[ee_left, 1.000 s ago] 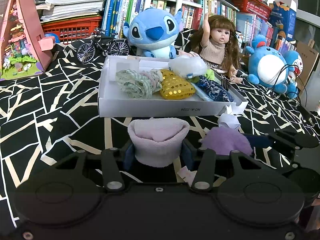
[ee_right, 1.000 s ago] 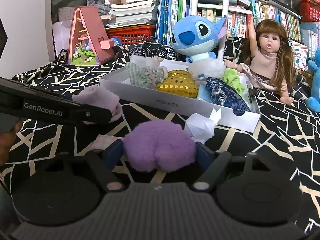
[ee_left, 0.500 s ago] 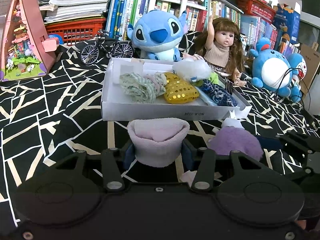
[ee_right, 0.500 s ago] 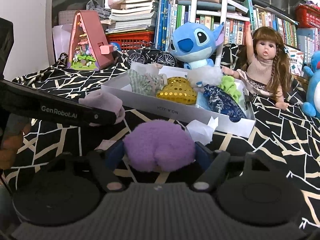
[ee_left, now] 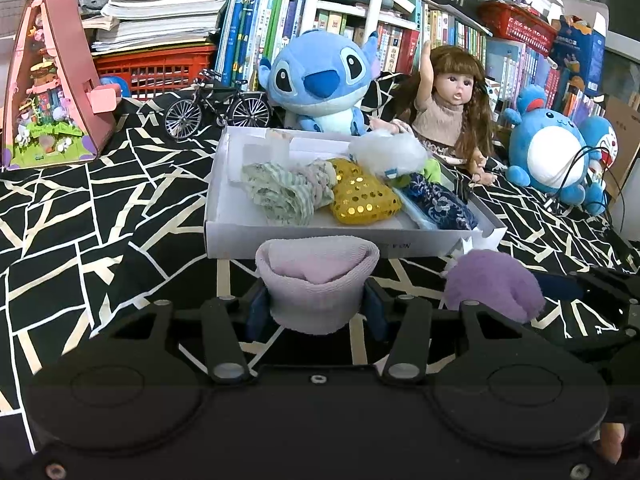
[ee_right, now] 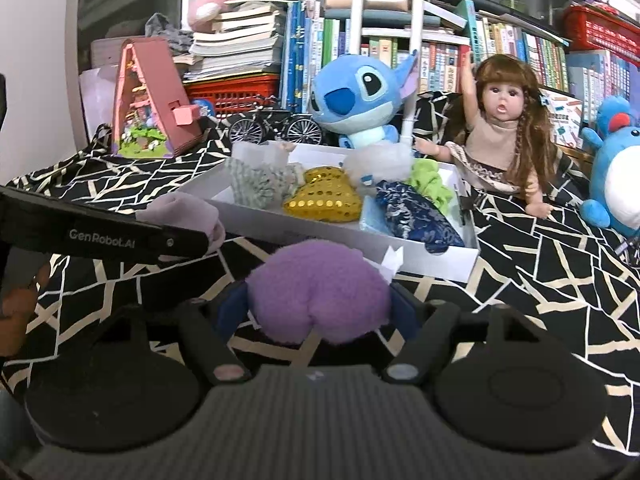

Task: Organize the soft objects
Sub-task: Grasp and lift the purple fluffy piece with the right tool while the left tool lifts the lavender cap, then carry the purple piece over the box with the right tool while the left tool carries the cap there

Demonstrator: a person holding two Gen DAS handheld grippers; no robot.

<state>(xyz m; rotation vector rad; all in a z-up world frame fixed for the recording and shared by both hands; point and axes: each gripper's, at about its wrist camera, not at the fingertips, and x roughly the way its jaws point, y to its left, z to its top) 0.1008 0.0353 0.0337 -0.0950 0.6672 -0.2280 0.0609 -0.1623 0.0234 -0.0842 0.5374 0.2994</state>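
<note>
Left gripper (ee_left: 316, 306) clamps a pink rolled sock (ee_left: 317, 284); right gripper (ee_right: 320, 312) pinches a purple plush (ee_right: 320, 292), both just short of the white box (ee_left: 224, 236). Several soft items already boxed, probably these two left.

The left gripper (ee_left: 316, 304) is clamped on a pale pink rolled sock (ee_left: 318, 282). The right gripper (ee_right: 320, 312) pinches a purple plush ball (ee_right: 320, 296).
</note>
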